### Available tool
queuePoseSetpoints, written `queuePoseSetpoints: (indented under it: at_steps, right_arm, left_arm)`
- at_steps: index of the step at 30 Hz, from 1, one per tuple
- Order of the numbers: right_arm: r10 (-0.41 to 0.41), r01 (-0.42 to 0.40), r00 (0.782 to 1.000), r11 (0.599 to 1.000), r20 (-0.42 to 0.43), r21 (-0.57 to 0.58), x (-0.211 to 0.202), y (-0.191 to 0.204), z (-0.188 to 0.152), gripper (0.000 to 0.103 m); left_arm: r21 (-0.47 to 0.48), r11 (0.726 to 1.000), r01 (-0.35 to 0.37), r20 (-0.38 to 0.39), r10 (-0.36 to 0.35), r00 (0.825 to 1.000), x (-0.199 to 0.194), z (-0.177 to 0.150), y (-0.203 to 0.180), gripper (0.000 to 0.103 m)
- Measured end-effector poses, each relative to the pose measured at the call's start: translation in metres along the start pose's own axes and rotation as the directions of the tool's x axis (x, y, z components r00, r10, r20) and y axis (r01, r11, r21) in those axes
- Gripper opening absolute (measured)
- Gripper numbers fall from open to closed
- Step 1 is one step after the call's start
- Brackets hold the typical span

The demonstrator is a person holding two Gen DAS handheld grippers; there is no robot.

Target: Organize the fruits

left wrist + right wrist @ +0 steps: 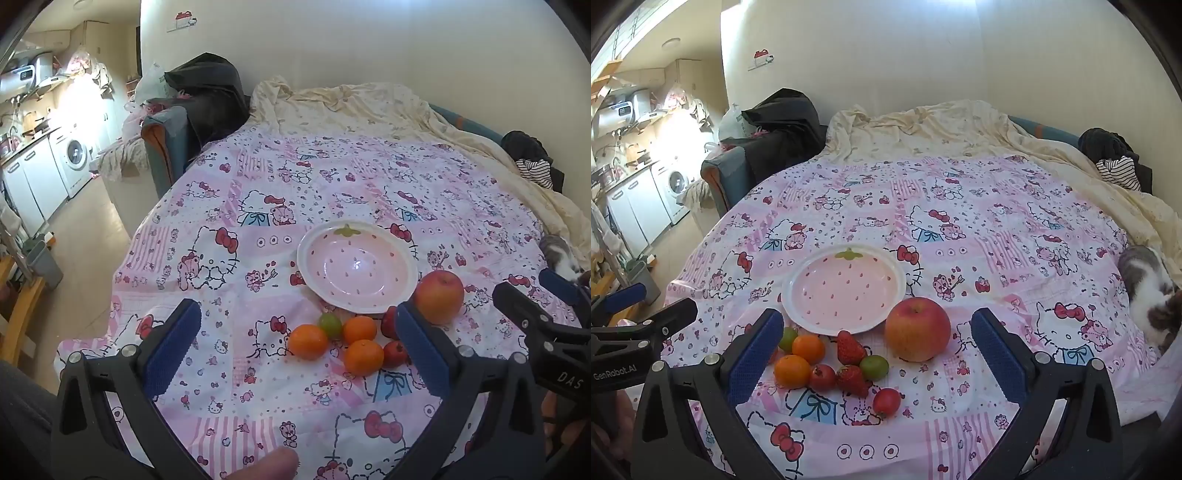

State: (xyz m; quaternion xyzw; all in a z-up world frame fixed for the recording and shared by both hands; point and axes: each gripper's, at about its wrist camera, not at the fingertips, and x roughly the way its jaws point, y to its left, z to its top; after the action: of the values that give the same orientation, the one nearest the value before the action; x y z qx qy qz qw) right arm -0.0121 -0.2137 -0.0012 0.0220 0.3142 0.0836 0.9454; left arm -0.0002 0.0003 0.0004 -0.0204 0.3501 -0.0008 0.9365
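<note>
Altogether: one apple, two strawberries, one plate.

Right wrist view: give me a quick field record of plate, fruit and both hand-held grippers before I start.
plate: pink strawberty-pattern plate, empty
apple: apple on the cloth, right of the plate, outside it
small fruit: oranges, strawberries, green fruit, red fruit clustered in front of the plate
left hand-held gripper: open, holding nothing
right hand-held gripper: open, holding nothing
bystander: cat at the right edge
</note>
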Motion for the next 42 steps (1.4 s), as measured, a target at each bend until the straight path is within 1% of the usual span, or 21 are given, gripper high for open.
queuePoseSetpoints:
  at_steps: [2, 4, 7, 14, 42]
  right_arm:
    - [-0.002, 0.002, 1.000, 1.000, -0.002, -0.002, 0.0002, 0.0003, -0.0001, 0.103]
    - [-0.001, 0.001, 1.000, 1.000, -0.002, 0.000, 0.0001, 0.0002, 0.0000, 0.103]
    - [-0.003, 0.003, 1.000, 1.000, -0.002, -0.001, 0.0000, 0.0004, -0.0001, 0.103]
    - [-0.002, 0.002, 1.000, 1.000, -0.003, -0.001, 0.0001, -0.0002, -0.0001, 0.103]
    - [-0.010, 0.010, 1.000, 1.000, -0.003, 0.012, 0.0020, -0.0031, -0.0002, 0.103]
  left_arm:
    - [0.000, 1.000, 0.009, 0.005, -0.009, 1.000, -0.0010, 0.0002, 0.0002, 0.103]
    - [0.008, 1.000, 0.008, 0.031, -0.008, 0.999, -0.0041, -0.0007, 0.0020, 0.103]
    - [0.014, 1.000, 0.024, 0.019, -0.025, 1.000, -0.0023, 0.0012, 0.0009, 0.103]
    - [0.021, 1.000, 0.020, 0.018, -0.020, 1.000, -0.0022, 0.0001, -0.0052, 0.103]
    - [0.003, 1.000, 0.023, 0.020, -0.023, 1.000, -0.0036, 0.0007, -0.0014, 0.103]
